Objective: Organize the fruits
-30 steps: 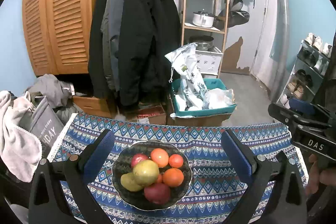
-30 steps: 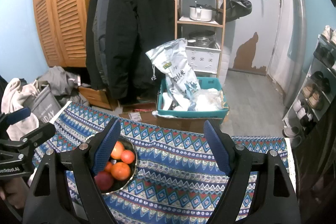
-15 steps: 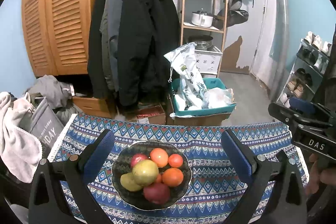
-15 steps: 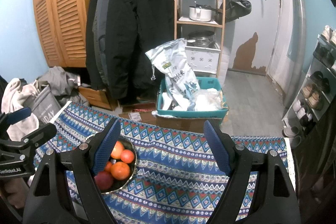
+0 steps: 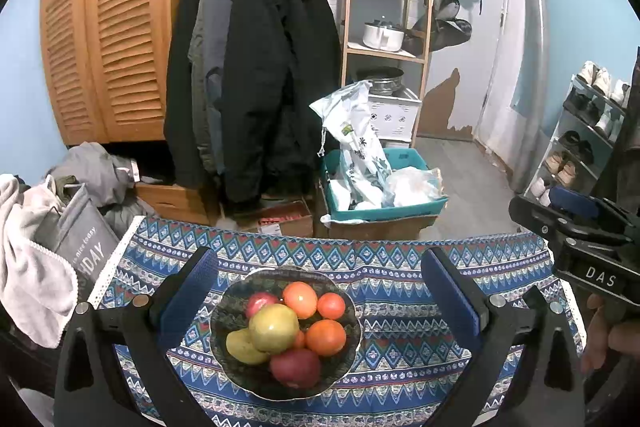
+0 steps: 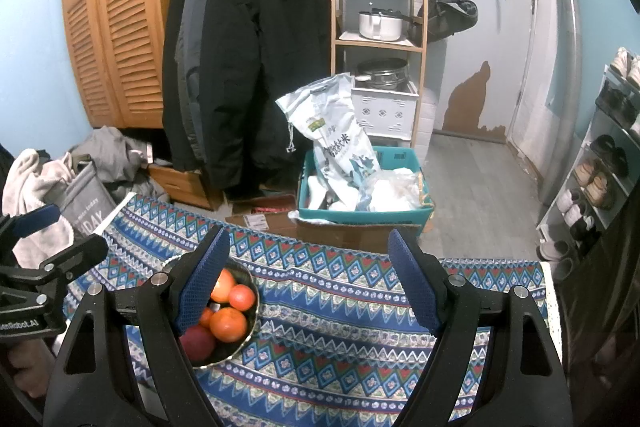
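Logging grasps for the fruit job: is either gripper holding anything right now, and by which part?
Nothing is held. The left gripper and right gripper both stand open and empty above the cloth; all the fruit sits in the bowl.

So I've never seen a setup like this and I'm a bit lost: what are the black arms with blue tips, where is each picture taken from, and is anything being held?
There is no robot here. A person holds a hand-held two-finger gripper in each hand, and each gripper carries a wide-angle camera looking forward along its fingers. One picture comes from the left gripper, the other from the right gripper. The blue tips are the finger pads.

A patterned blue cloth covers the table. On it stands a dark bowl of fruit: orange, red and yellow-green pieces. In the left view the bowl sits between the open fingers; in the right view it lies off to the left, partly behind a finger.

Both grippers are open, holding nothing. Behind the table is just room clutter.
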Demonstrator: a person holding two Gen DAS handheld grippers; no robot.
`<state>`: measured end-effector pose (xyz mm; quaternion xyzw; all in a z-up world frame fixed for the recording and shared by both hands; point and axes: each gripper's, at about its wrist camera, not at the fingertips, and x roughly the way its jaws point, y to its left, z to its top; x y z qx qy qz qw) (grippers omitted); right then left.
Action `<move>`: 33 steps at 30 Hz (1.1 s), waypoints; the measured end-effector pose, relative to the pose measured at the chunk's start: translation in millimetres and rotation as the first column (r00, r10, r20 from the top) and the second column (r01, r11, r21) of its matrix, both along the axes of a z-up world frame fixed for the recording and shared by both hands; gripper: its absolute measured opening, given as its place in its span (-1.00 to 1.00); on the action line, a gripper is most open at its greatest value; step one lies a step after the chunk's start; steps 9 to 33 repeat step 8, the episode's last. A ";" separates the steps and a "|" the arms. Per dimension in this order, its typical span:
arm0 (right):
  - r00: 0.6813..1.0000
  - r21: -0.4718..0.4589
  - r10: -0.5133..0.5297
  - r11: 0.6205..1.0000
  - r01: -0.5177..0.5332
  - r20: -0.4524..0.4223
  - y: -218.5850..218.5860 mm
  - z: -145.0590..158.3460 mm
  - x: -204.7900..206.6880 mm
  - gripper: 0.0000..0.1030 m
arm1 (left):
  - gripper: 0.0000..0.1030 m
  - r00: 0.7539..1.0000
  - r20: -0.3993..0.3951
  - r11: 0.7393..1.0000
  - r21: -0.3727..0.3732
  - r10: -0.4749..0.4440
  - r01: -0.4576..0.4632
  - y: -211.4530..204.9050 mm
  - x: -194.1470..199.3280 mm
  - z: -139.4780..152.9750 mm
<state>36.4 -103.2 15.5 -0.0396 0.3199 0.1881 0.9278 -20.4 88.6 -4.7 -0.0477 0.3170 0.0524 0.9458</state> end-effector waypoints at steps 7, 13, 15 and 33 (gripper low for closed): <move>1.000 0.001 0.000 1.000 0.000 0.001 0.4 0.5 0.3 0.56 | 0.98 1.000 -0.005 1.000 0.000 0.000 0.000 0.6 0.9 -0.1; 1.000 0.001 0.000 1.000 0.000 0.001 0.4 0.5 0.3 0.56 | 0.98 1.000 -0.008 1.000 0.002 0.003 -0.003 1.4 1.7 -0.5; 1.000 0.001 0.000 1.000 0.000 0.001 0.4 0.5 0.3 0.56 | 0.98 1.000 -0.008 1.000 0.002 0.003 -0.003 1.4 1.7 -0.5; 1.000 0.001 0.000 1.000 0.000 0.001 0.4 0.5 0.3 0.56 | 0.98 1.000 -0.008 1.000 0.002 0.003 -0.003 1.4 1.7 -0.5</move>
